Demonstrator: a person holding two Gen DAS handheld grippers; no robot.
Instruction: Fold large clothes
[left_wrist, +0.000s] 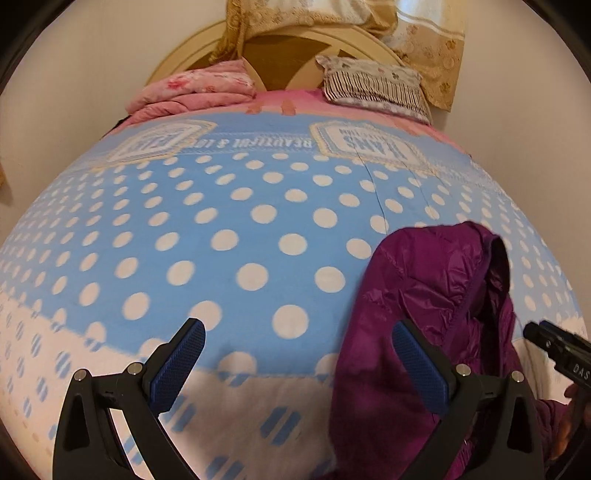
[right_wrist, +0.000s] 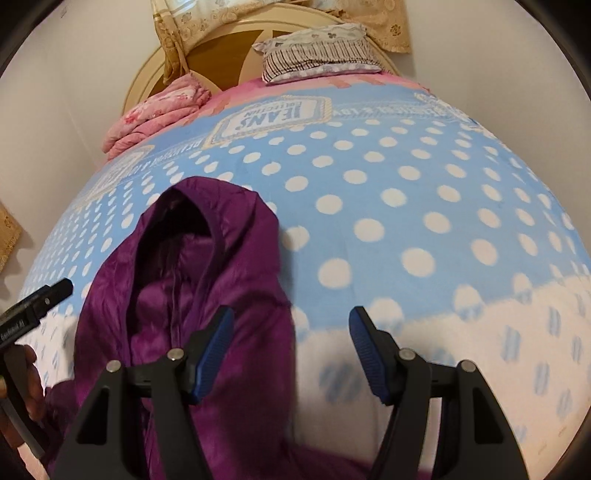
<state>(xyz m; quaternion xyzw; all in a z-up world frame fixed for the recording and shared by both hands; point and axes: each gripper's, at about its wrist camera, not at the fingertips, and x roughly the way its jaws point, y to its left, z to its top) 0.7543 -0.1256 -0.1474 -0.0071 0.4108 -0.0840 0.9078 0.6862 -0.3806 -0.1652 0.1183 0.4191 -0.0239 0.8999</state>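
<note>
A purple hooded puffer jacket (left_wrist: 436, 314) lies on a blue bedspread with white dots (left_wrist: 221, 221), hood pointing toward the headboard. In the right wrist view the jacket (right_wrist: 192, 266) lies at lower left, hood open and dark inside. My left gripper (left_wrist: 295, 354) is open and empty; its right finger is over the jacket's left edge. My right gripper (right_wrist: 291, 343) is open and empty; its left finger is over the jacket's right edge. The right gripper's body (left_wrist: 557, 350) shows at the left view's right edge; the left gripper's body (right_wrist: 33, 310) shows at the right view's left edge.
A folded pink quilt (left_wrist: 192, 92) and a striped pillow (left_wrist: 373, 83) lie at the head of the bed by a beige round headboard (left_wrist: 284, 55). A gold curtain (left_wrist: 424, 40) hangs behind. White walls flank the bed (right_wrist: 406, 206).
</note>
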